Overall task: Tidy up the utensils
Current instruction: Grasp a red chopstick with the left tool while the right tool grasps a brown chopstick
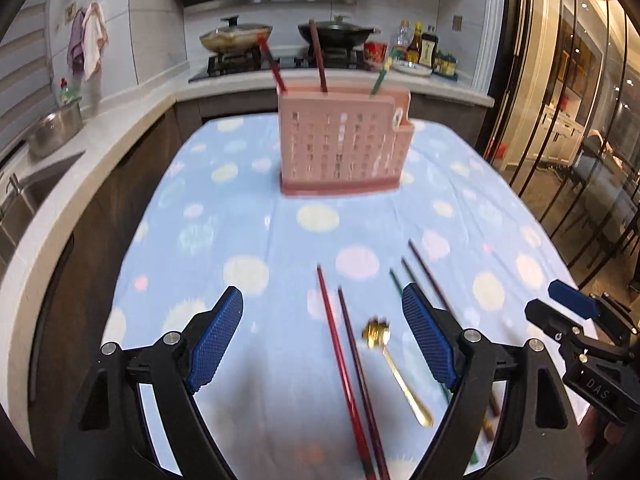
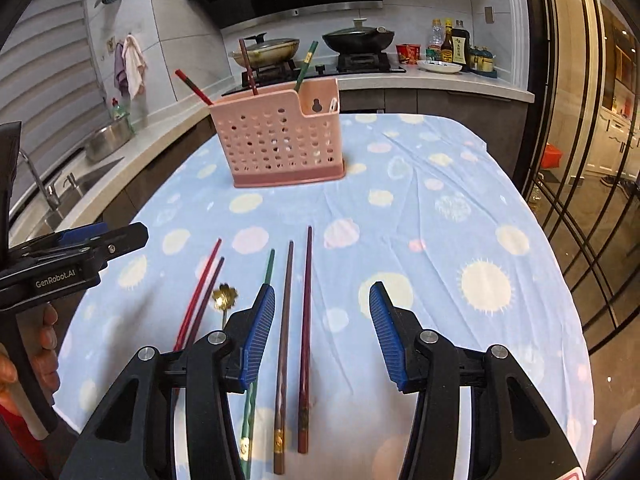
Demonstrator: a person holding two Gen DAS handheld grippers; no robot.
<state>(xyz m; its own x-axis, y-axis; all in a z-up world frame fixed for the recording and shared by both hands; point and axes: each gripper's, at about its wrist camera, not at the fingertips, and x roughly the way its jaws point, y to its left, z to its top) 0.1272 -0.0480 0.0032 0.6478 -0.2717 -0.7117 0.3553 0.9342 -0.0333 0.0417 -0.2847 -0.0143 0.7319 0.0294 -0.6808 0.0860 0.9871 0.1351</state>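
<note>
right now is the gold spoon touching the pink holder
Apart. The left wrist view shows the gold spoon lying near the gripper, with bare tablecloth between it and the pink holder.

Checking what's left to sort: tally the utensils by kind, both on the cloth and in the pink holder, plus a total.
Chopsticks lying on the cloth: 5, e.g. the green one
Gold spoon on the cloth: 1
Chopsticks standing in the pink holder: 3, e.g. one green
Total: 9 utensils, 6 still loose.

Both wrist views over table (image 1: 248,216)
</note>
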